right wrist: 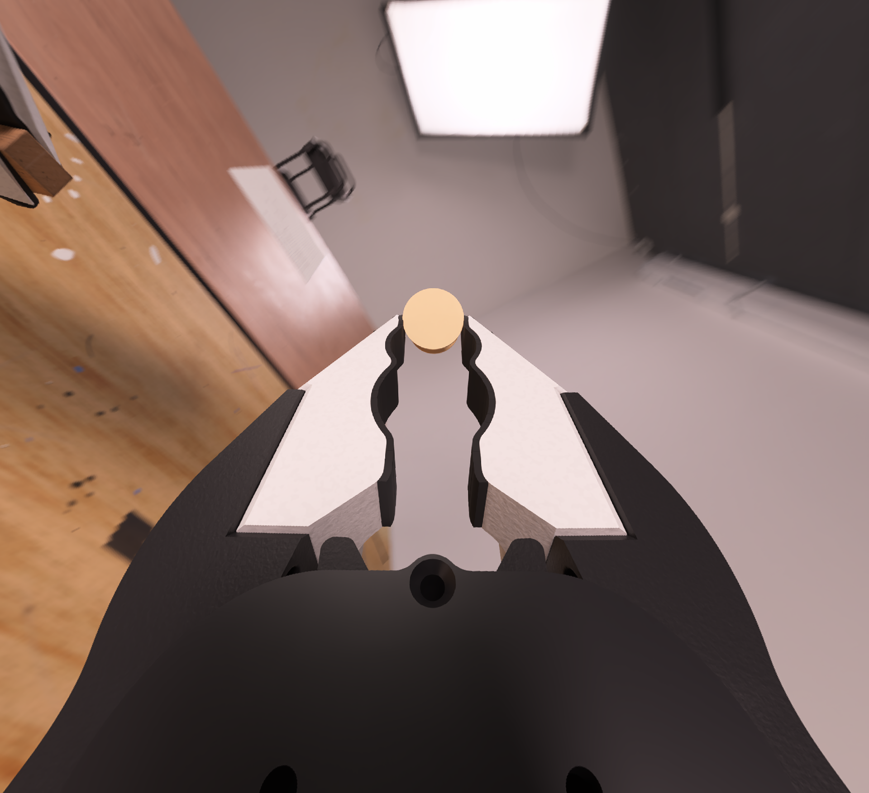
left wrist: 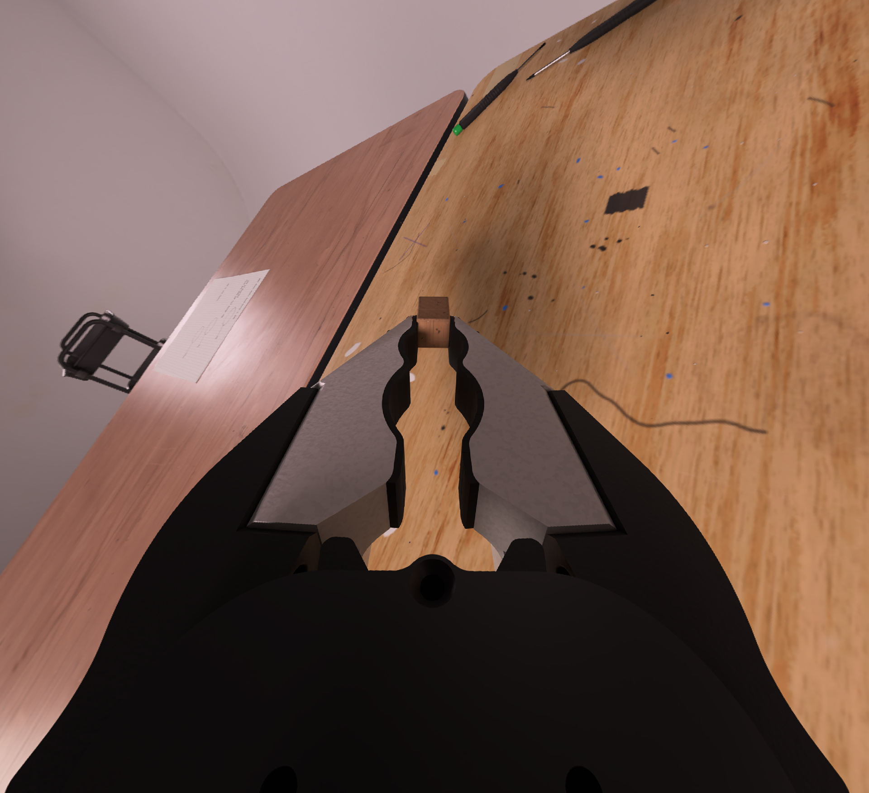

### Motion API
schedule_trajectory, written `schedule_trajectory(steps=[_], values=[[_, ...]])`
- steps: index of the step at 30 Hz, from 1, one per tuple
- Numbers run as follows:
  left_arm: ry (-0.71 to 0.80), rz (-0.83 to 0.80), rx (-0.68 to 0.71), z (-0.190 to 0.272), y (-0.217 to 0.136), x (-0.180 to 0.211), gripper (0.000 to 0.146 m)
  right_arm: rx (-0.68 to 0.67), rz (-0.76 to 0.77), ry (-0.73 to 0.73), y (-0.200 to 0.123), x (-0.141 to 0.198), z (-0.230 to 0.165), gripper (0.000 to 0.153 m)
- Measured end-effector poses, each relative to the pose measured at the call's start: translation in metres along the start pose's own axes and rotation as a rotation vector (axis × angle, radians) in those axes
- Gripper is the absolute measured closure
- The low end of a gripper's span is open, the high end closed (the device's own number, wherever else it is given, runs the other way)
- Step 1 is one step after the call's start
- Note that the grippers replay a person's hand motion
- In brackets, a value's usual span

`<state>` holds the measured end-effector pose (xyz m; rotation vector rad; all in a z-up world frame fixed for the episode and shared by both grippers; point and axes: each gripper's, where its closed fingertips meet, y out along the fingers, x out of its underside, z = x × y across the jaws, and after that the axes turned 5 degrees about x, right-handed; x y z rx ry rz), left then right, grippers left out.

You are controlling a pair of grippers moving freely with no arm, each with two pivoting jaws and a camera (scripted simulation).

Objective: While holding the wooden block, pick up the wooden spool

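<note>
Spool (right wrist: 432,319) clamped in right gripper (right wrist: 433,329), body hidden; left gripper (left wrist: 433,329) clamps block (left wrist: 433,324).

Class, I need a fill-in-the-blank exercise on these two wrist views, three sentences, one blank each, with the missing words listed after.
1. The left gripper holds the wooden ____ between its jaws.
2. The right gripper grips a wooden spool whose visible end face is ____ in shape.
3. Two screwdrivers lie on the table; one has an orange cap, the other a ____ cap.

Missing words: block; round; green
</note>
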<state>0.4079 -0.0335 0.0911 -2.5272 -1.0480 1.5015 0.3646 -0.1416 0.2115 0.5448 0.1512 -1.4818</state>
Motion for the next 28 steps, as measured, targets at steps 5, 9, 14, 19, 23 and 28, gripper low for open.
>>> schedule_trajectory(steps=[5, 9, 14, 19, 23, 28], values=[[-0.044, 0.041, 0.040, 0.003, 0.000, -0.003, 0.135, 0.162, 0.235, -0.250, -0.027, -0.026, -0.014, 0.129], [-0.083, 0.083, 0.066, 0.005, -0.001, -0.008, 0.135, 0.198, 0.284, -0.258, -0.046, -0.031, -0.024, 0.129], [-0.095, 0.115, 0.082, 0.007, -0.002, -0.012, 0.135, 0.187, 0.301, -0.256, -0.054, -0.034, -0.026, 0.129], [-0.066, 0.123, 0.079, 0.008, -0.002, -0.013, 0.135, 0.163, 0.300, -0.256, -0.054, -0.031, -0.032, 0.129], [-0.032, 0.122, 0.079, 0.011, -0.001, -0.013, 0.135, 0.129, 0.301, -0.259, -0.053, -0.031, -0.040, 0.129], [0.001, 0.125, 0.099, 0.016, 0.000, -0.013, 0.135, 0.043, 0.292, -0.279, -0.051, -0.029, -0.057, 0.129]])
